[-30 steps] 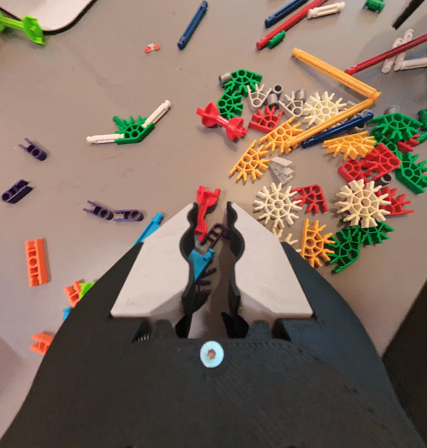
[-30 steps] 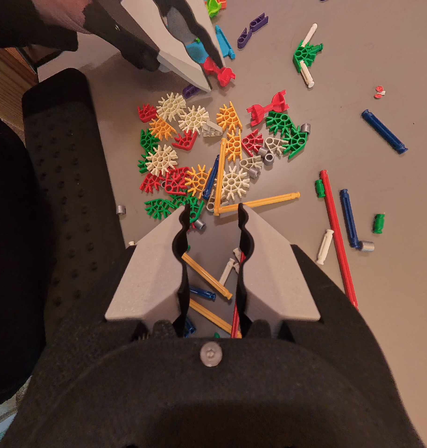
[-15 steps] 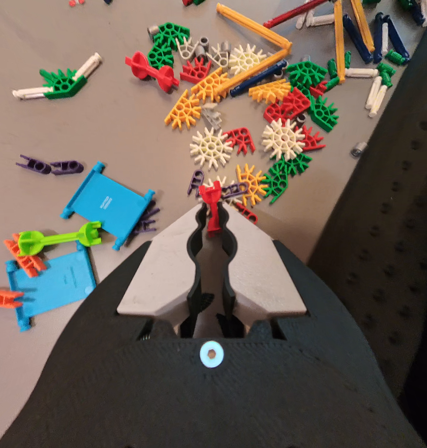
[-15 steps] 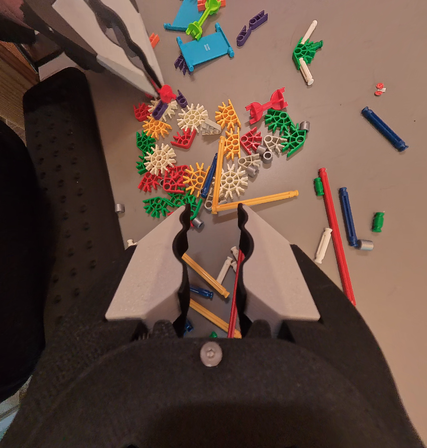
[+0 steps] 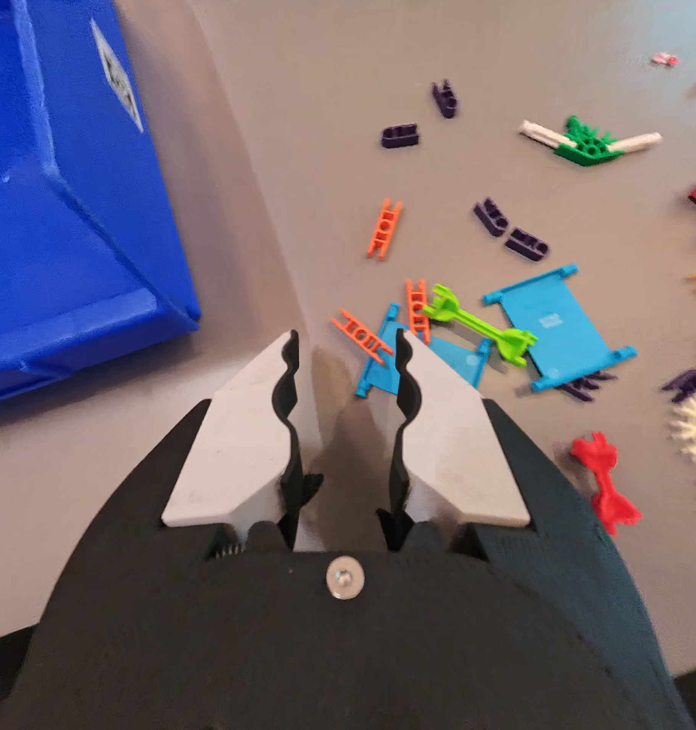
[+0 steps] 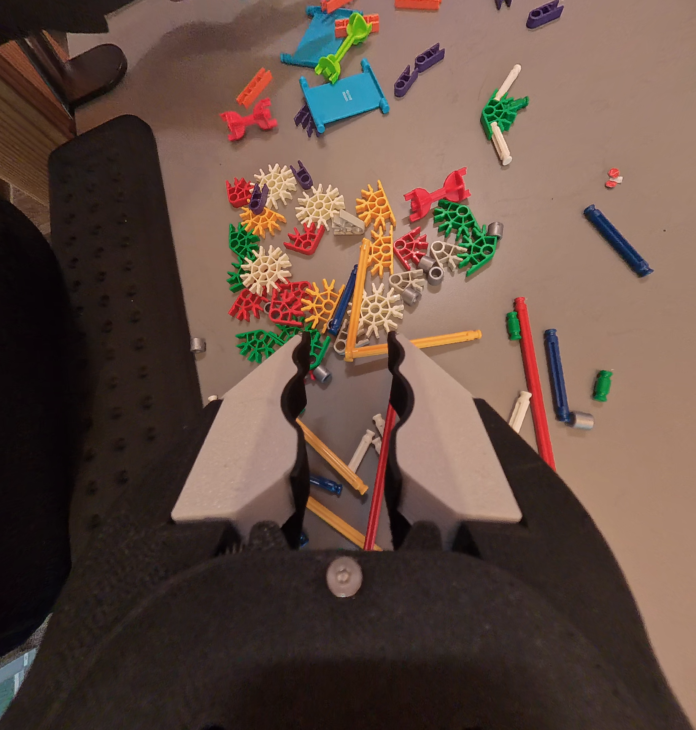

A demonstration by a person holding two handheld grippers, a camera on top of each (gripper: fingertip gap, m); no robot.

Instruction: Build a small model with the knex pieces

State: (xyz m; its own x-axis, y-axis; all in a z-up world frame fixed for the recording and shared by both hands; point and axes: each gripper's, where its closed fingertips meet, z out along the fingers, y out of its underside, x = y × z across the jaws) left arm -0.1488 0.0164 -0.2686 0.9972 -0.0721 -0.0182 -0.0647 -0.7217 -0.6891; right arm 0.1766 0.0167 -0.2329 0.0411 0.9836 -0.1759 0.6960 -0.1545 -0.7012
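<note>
Right now my left gripper (image 5: pixel 346 347) is released and empty above the grey table (image 5: pixel 299 118), a red connector (image 5: pixel 605 484) lying near right. My right gripper (image 6: pixel 346 347) gapes, grasping nothing, over loose rods.

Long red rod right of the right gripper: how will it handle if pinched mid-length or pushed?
The long red rod is thin and straight, so probably stiff and light. It lies flat on the grey table, leaving little height for fingers; a pinch may slip. Its round-looking section suggests a sideways push could roll it toward the blue rod beside it.
</note>
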